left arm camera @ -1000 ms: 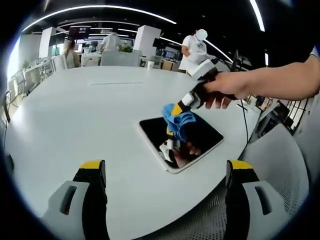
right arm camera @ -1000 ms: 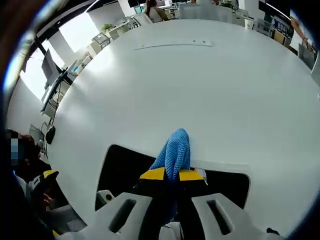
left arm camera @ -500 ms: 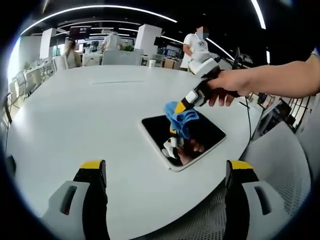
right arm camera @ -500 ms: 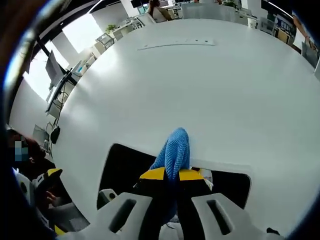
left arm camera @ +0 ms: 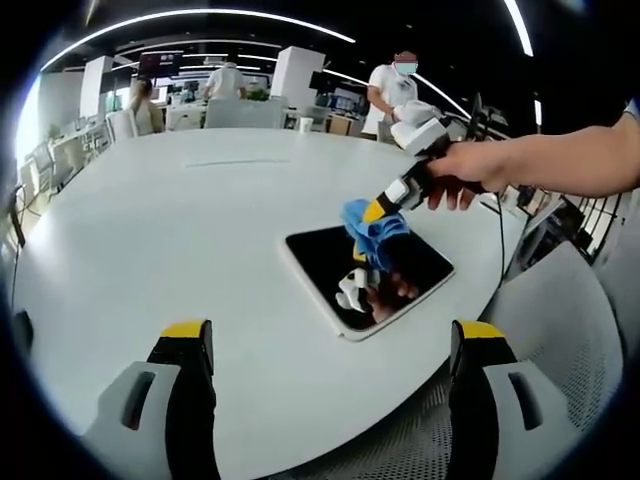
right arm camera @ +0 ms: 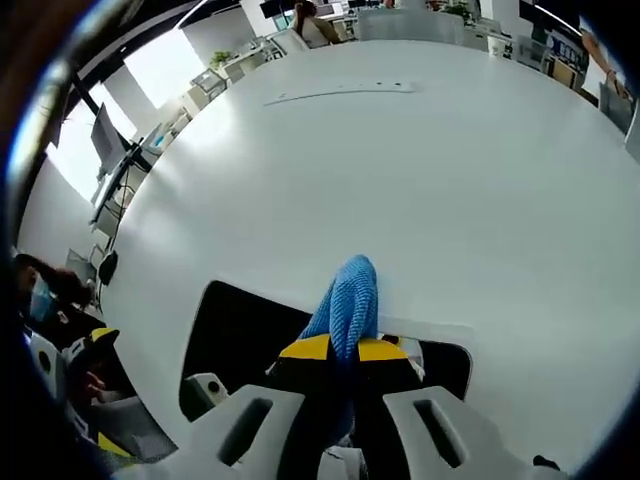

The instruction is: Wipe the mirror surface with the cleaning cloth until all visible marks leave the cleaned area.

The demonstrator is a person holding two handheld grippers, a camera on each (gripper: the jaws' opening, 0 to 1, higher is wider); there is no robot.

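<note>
The chief risk, as I judge it, is the unanchored mirror (left arm camera: 368, 278) skating on the smooth white table (left arm camera: 150, 230) toward the edge at about 5 o'clock in the left gripper view, since nothing pins it while the wiping pushes on it; a loosening pinch could also drop the cleaning cloth (left arm camera: 372, 226). The right gripper (right arm camera: 342, 347) has its jaws pressed together on the nubby blue cloth, bunched on the glass. The left gripper (left arm camera: 330, 345) hangs spread and empty, near the table edge. The mirror is a flat, dark, glossy rounded rectangle with a pale rim.
</note>
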